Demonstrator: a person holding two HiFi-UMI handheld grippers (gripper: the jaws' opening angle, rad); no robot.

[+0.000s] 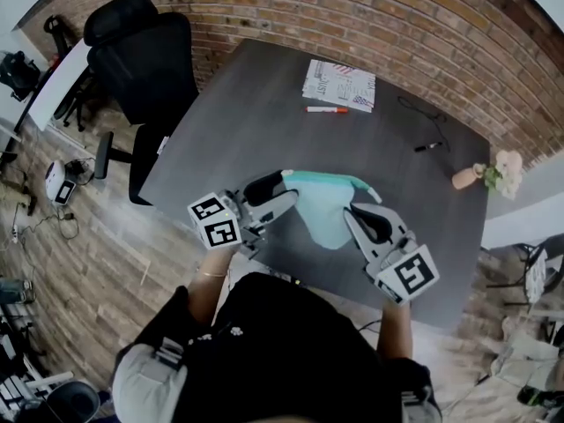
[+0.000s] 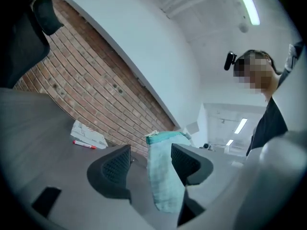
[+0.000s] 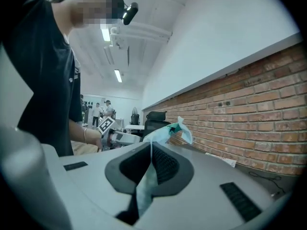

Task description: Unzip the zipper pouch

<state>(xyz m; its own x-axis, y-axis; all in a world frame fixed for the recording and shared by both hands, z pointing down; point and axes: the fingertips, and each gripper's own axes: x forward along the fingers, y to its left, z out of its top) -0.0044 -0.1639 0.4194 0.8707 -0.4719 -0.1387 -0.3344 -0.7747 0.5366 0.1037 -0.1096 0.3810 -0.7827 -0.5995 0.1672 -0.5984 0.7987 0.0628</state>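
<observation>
Teal zipper pouch (image 1: 324, 210) hangs over the grey table (image 1: 264, 104), pinched tight only by my right gripper (image 3: 152, 150) at its 4 o'clock, and my left gripper (image 2: 151, 164) at its 9 o'clock gapes wide around it without squeezing, so a tug could make it swing or slip out.

The scene is evenly lit by ceiling strip lights (image 2: 247, 4), while edges are curved, darkened and slightly blurred.
</observation>
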